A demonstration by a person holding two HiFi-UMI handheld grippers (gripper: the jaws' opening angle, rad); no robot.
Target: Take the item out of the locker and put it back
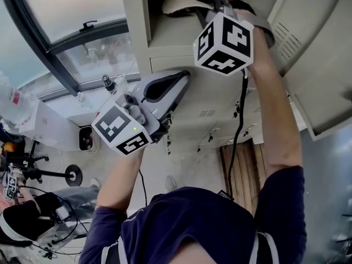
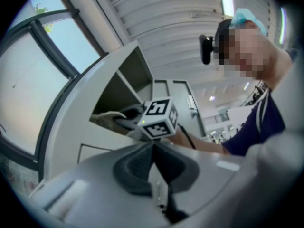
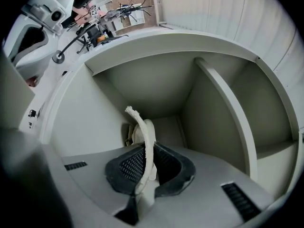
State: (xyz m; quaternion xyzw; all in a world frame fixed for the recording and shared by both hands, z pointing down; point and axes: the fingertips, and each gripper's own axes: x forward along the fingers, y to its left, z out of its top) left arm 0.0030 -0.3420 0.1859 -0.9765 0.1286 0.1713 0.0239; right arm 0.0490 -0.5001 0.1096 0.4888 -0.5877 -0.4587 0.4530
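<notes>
Two grippers are showing in the head view: the left gripper (image 1: 184,77) at nine o'clock, the right gripper (image 3: 146,152) at one. One cream cloth (image 3: 144,127) is hanging in one open locker (image 3: 213,103), its one door (image 1: 322,65) standing at two o'clock.

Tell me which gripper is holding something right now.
The right gripper, inside the locker, is shut on a cream cloth strip; the left gripper is outside, jaws together and empty.
</notes>
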